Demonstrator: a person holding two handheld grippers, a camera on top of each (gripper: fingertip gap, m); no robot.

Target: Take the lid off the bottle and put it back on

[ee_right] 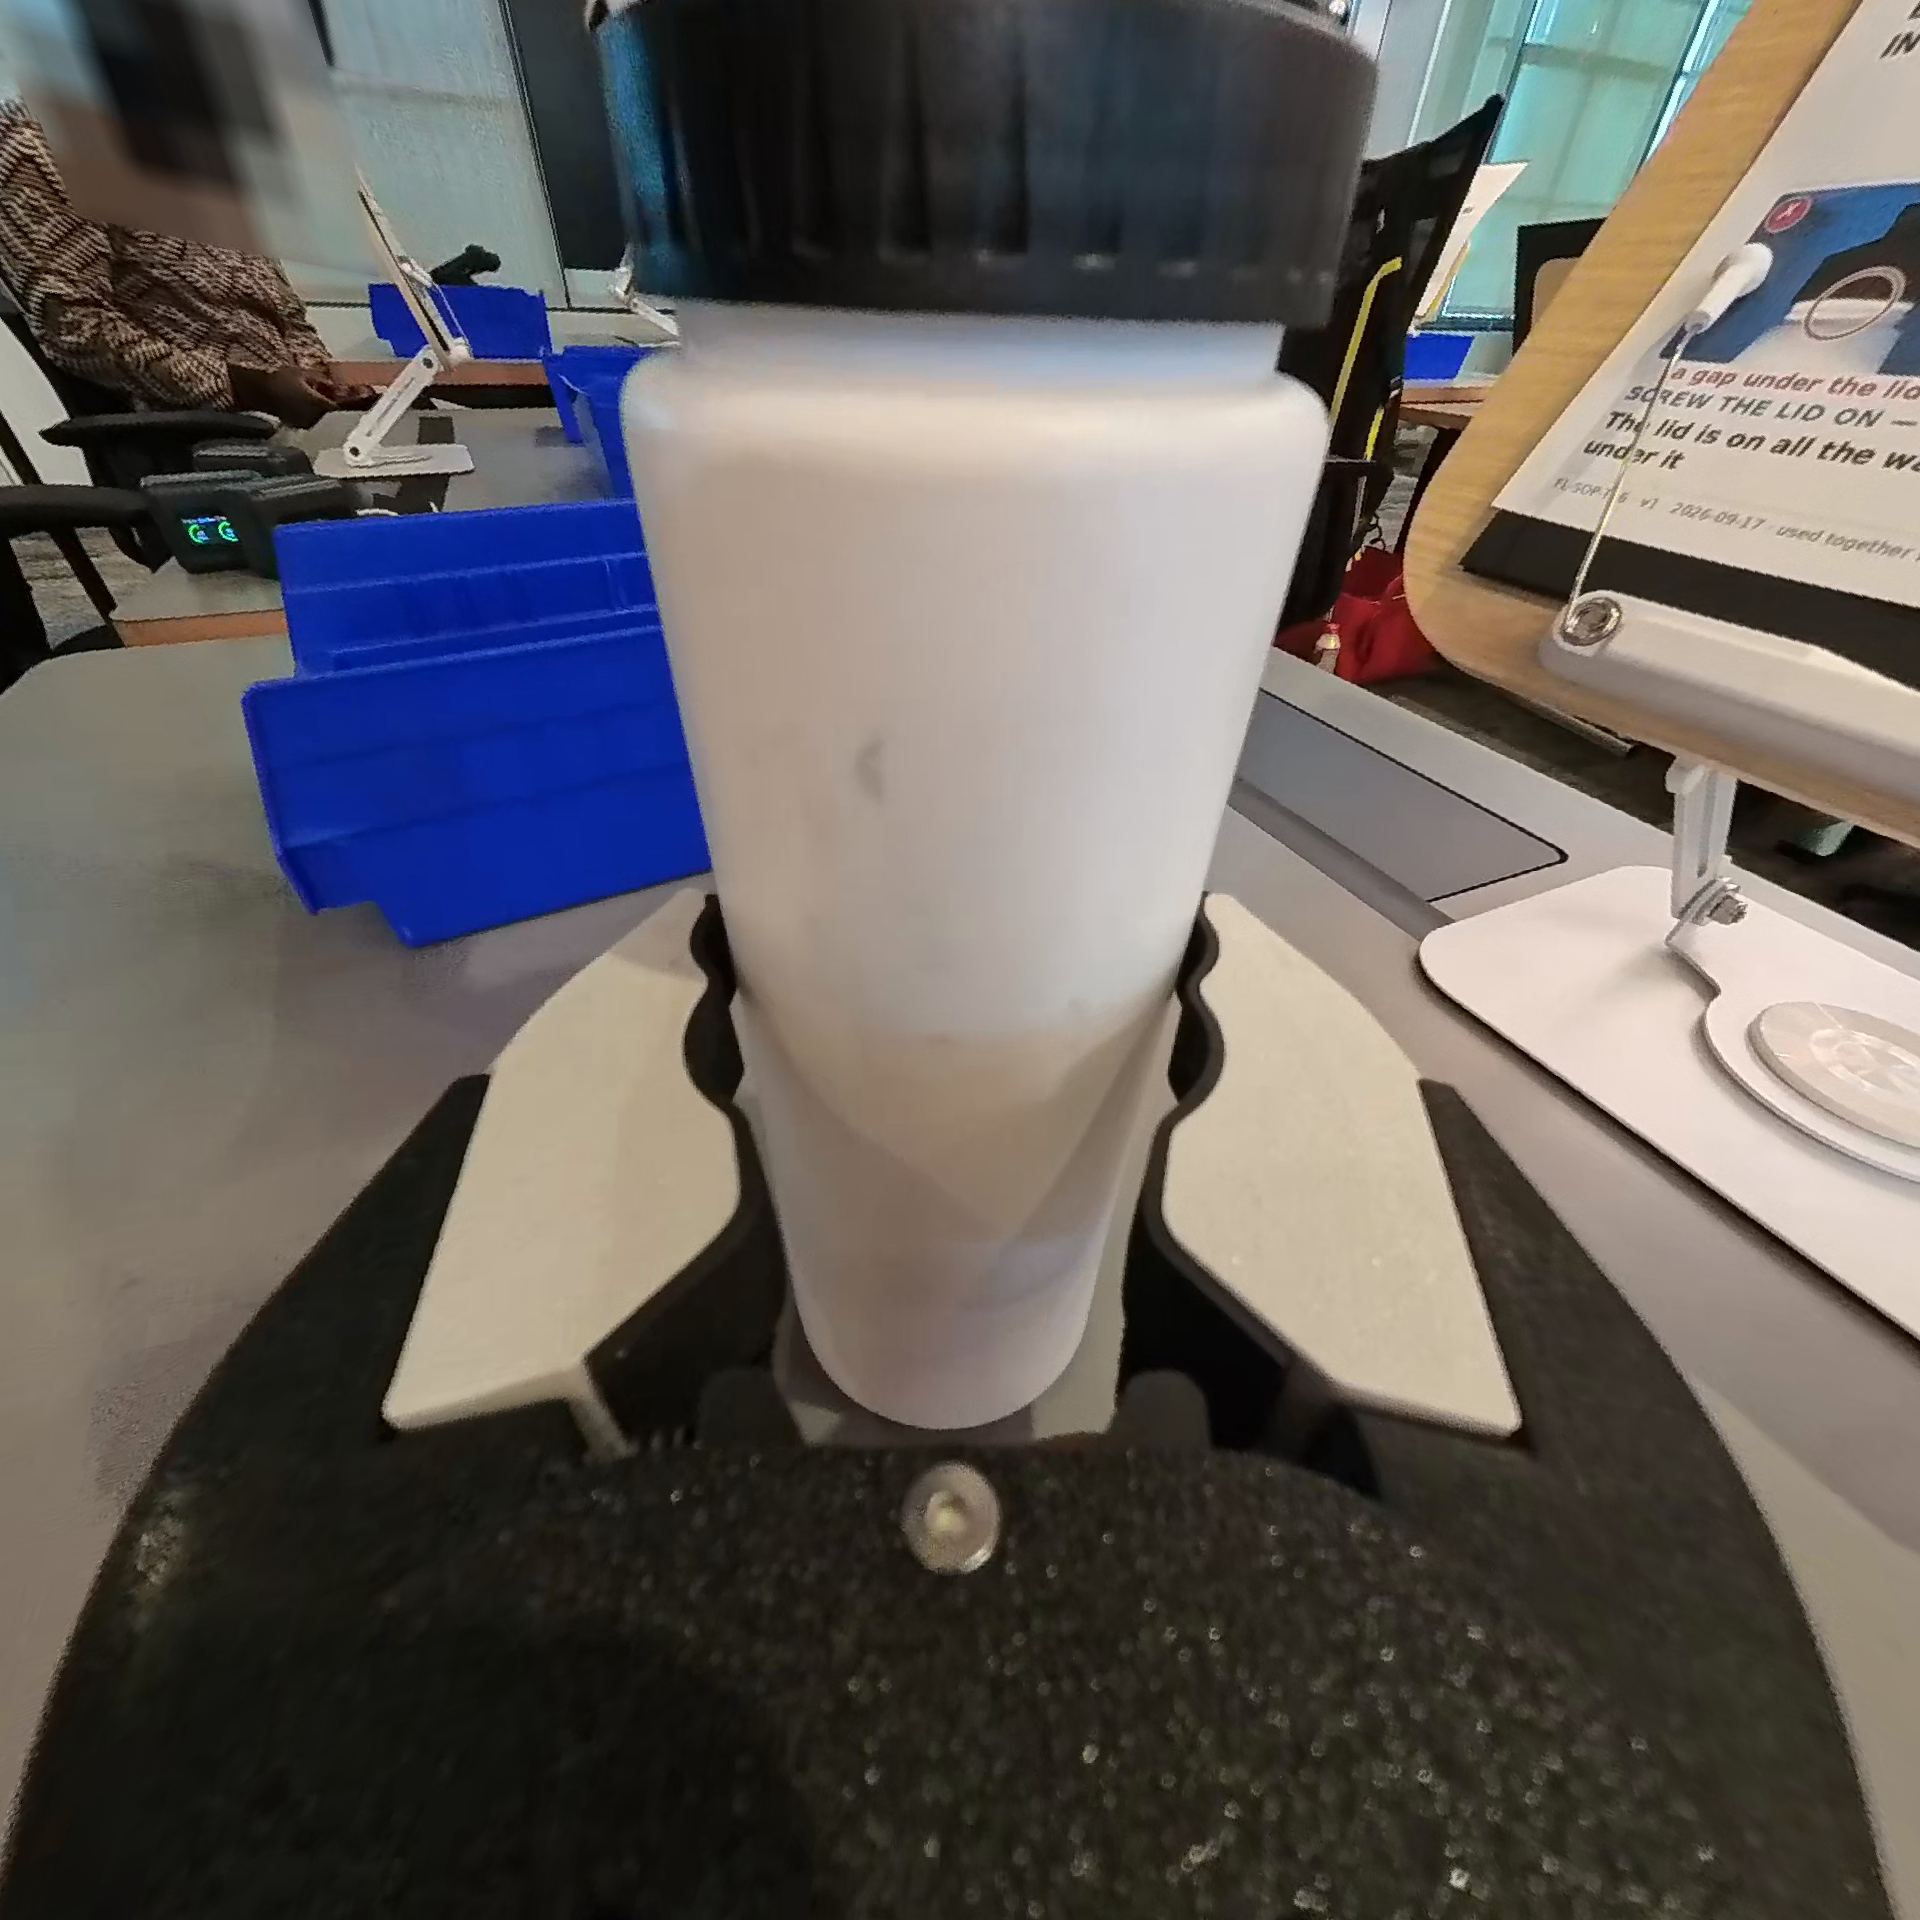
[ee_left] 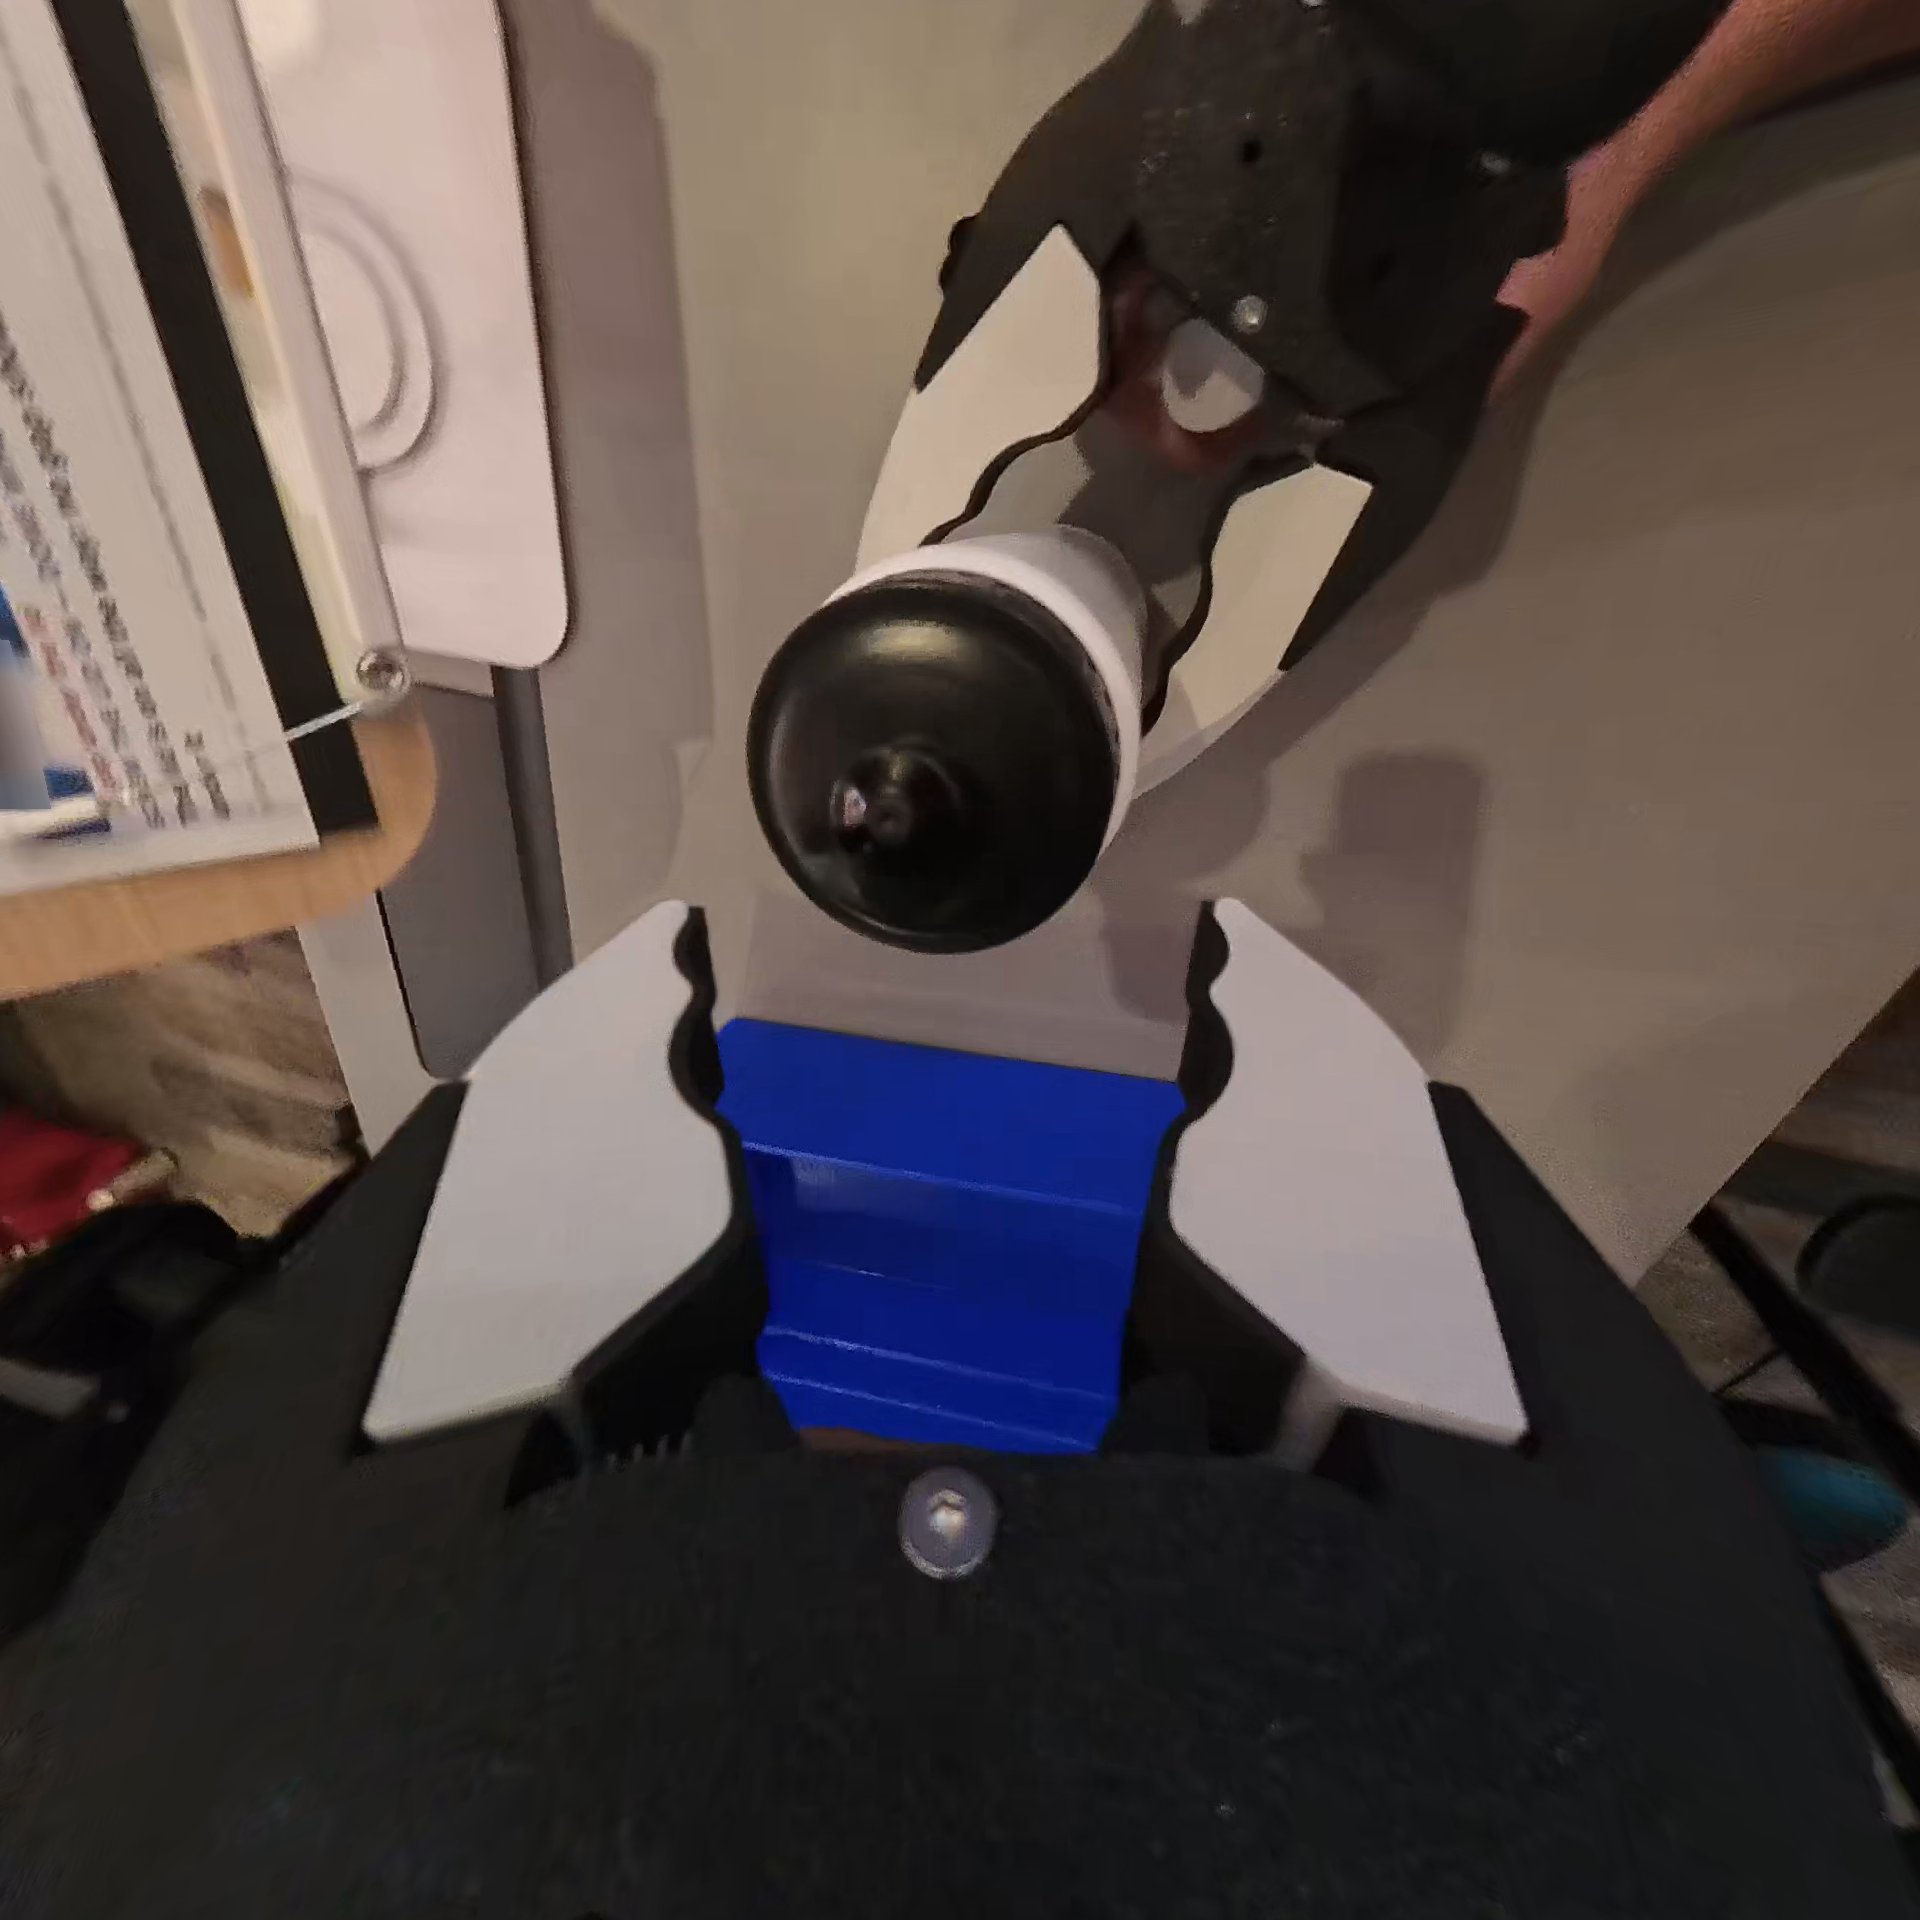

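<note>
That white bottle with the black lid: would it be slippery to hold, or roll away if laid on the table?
The white bottle looks smooth and round, so probably a bit slippery and apt to roll on its side. The ridged black lid likely gives better grip. Wavy pads press its body, which seems stiff.

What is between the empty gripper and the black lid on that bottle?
Nothing visible. The left gripper is open just short of the black lid, with only bare air between; the right gripper clamps the white bottle.

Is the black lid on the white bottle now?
Yes, the black lid sits on top of the white bottle, covering its neck.
</note>
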